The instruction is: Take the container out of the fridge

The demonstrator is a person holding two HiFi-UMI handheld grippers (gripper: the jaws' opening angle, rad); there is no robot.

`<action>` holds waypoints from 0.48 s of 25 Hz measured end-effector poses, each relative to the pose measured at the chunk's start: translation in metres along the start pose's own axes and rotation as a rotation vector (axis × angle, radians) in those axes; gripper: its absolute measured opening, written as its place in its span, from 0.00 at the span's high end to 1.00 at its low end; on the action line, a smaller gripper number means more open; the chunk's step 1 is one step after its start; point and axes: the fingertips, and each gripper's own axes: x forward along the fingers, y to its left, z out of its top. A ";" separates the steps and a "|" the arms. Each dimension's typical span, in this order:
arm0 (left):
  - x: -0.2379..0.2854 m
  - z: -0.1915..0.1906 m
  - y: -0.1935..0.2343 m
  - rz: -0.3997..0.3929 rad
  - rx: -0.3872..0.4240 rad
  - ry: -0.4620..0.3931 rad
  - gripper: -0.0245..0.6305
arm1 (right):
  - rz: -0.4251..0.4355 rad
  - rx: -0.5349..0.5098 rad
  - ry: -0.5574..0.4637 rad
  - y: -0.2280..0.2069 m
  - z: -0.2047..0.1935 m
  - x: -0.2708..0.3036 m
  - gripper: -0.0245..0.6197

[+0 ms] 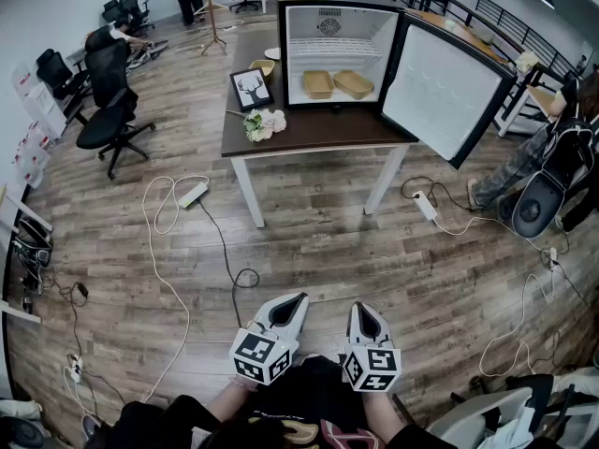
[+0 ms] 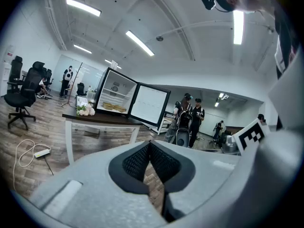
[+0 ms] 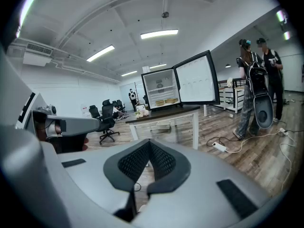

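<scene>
A small black fridge [image 1: 337, 9] stands on a dark table [image 1: 309, 131] far ahead, its door [image 1: 440, 92] swung wide to the right. On its lower shelf lie two tan containers, one at the left [image 1: 317, 84] and one at the right [image 1: 354, 84]. My left gripper [image 1: 299, 298] and right gripper [image 1: 360, 308] hang side by side low over the wooden floor, well short of the table. Both are shut with nothing between the pads. The fridge [image 2: 114, 91] shows small in the left gripper view, and also small as the fridge [image 3: 161, 89] in the right gripper view.
On the table's left part are a picture frame [image 1: 251, 89], flowers [image 1: 265, 123] and a bowl [image 1: 263, 67]. Power strips [image 1: 194, 194] with cables trail across the floor. Office chairs [image 1: 108, 110] stand at the left. People [image 1: 562, 157] are at the right, beyond the door.
</scene>
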 end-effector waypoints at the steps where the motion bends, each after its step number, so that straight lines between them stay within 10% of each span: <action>1: 0.000 -0.001 0.003 0.001 -0.002 0.002 0.95 | 0.000 0.001 0.000 0.002 0.000 0.002 0.95; 12: 0.016 0.009 0.038 -0.015 -0.008 -0.001 0.95 | -0.015 0.018 -0.009 0.010 0.010 0.036 0.95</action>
